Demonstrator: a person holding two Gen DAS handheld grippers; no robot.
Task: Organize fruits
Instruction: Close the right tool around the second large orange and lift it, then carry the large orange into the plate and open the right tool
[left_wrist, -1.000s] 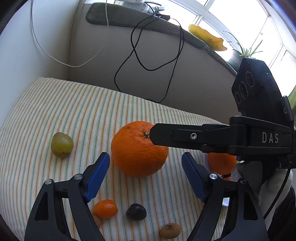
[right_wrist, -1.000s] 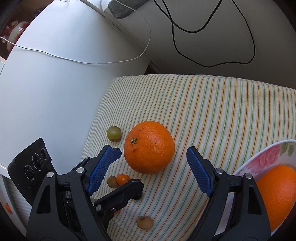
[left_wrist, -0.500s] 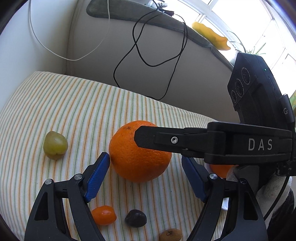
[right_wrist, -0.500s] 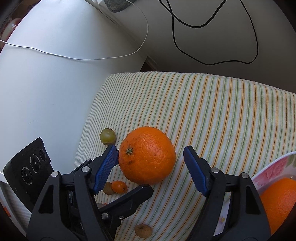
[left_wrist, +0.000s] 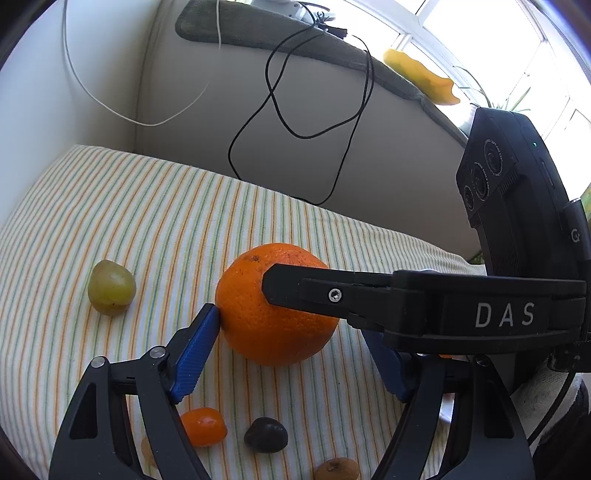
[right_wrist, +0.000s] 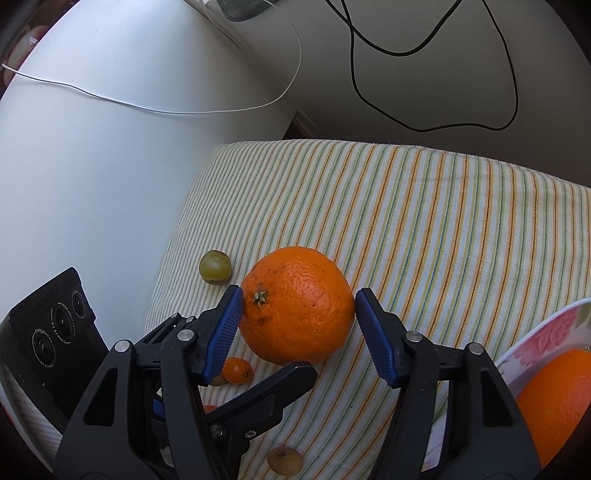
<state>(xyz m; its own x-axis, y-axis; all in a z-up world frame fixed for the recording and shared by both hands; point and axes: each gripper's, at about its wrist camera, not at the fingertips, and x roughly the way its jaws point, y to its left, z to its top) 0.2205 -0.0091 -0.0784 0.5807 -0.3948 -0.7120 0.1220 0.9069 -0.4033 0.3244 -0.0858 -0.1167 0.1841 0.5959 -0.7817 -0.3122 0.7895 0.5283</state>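
Two hand-held grippers meet at one large orange (right_wrist: 297, 304) on a striped cloth (right_wrist: 424, 221).

The right gripper (right_wrist: 298, 334) is closing its blue pads (right_wrist: 223, 332) on the orange, both pads at the peel on either side of it. The left gripper (left_wrist: 293, 354) is closing too; one pad touches the orange, the other stands apart from it, hidden in part behind the right gripper's arm. Beside the orange lies a green grape (left_wrist: 110, 287); nearer the cameras than the orange sit a small kumquat (left_wrist: 203, 426), a dark fruit (left_wrist: 266, 435) and a brown fruit (right_wrist: 284, 459). To the orange's right, a floral bowl (right_wrist: 546, 332) holds a second orange (right_wrist: 557, 398).
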